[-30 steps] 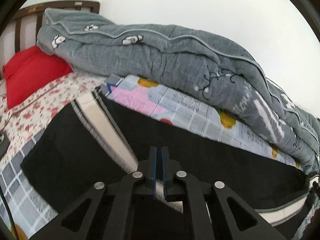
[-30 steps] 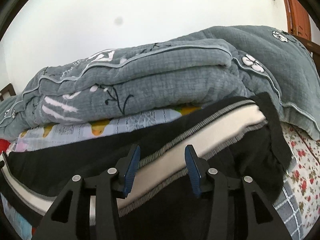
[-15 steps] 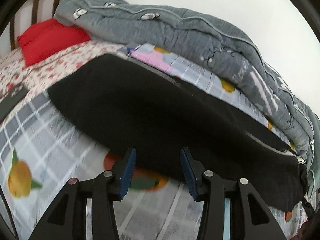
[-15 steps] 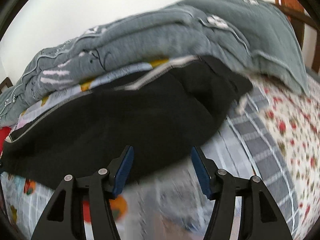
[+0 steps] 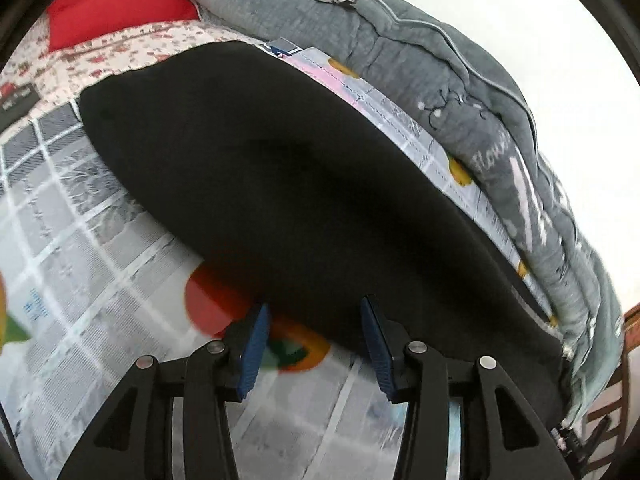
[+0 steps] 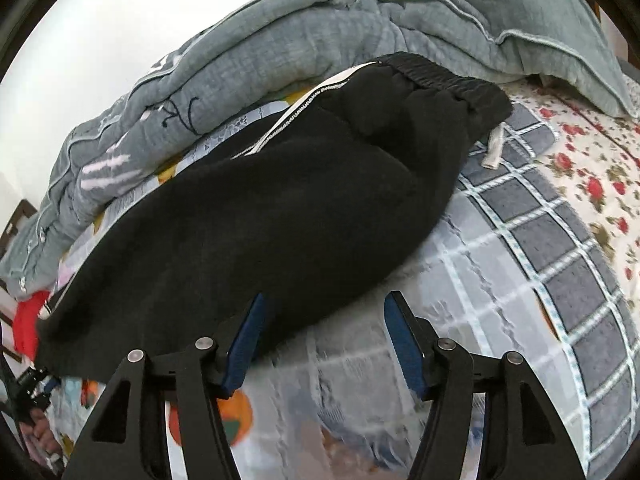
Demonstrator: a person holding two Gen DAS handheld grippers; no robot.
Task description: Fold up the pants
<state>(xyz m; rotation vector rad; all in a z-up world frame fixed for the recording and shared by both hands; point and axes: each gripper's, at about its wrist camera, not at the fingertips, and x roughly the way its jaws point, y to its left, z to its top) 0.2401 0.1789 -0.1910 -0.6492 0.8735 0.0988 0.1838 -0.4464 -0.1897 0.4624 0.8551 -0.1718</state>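
Observation:
The black pants (image 5: 304, 184) lie flat on the bed, folded lengthwise. In the right wrist view the pants (image 6: 256, 232) show a white side stripe (image 6: 304, 108) along the far edge. Their elastic waistband (image 6: 448, 76) is at the right, with a white drawstring (image 6: 494, 148) hanging off it. My left gripper (image 5: 316, 344) is open just above the pants' near edge, its pads clear of the cloth. My right gripper (image 6: 326, 340) is open too. Its left finger (image 6: 244, 344) sits at the near hem and the sheet shows between the pads.
A bunched grey quilt (image 5: 420, 64) runs along the far side against the wall. A red pillow (image 5: 116, 4) and a dark flat object (image 5: 16, 104) lie at the left end. Under the pants is a checked, fruit-printed sheet (image 6: 540, 264). A hand (image 6: 40, 436) shows at the lower left.
The left gripper let go of the striped edge and opened. Both grippers drew back to the near edge and tipped downward. The pants now lie folded with the black side up.

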